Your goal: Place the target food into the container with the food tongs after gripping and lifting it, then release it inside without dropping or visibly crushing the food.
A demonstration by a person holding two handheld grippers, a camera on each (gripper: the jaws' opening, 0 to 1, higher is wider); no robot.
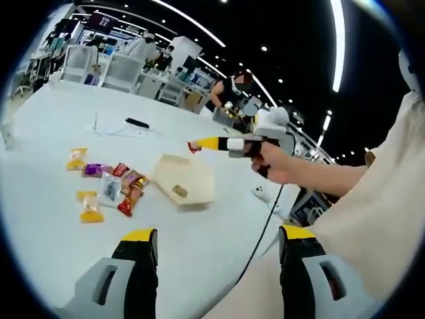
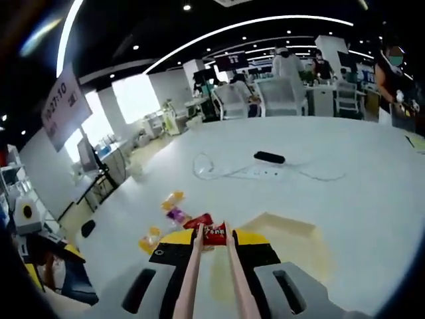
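My right gripper is shut on a pair of pinkish food tongs. The tong tips pinch a small red snack packet, held in the air. A hand carries the same gripper in the left gripper view, with the red packet hanging just above the far edge of the beige paper container. One small brown piece lies inside it. Several wrapped snacks lie on the white table left of the container. My left gripper stands open low over the table, holding nothing.
A black bar-shaped object and a thin white cable lie farther back on the table. A dark cable runs off the near edge. Chairs, desks and people stand beyond the table.
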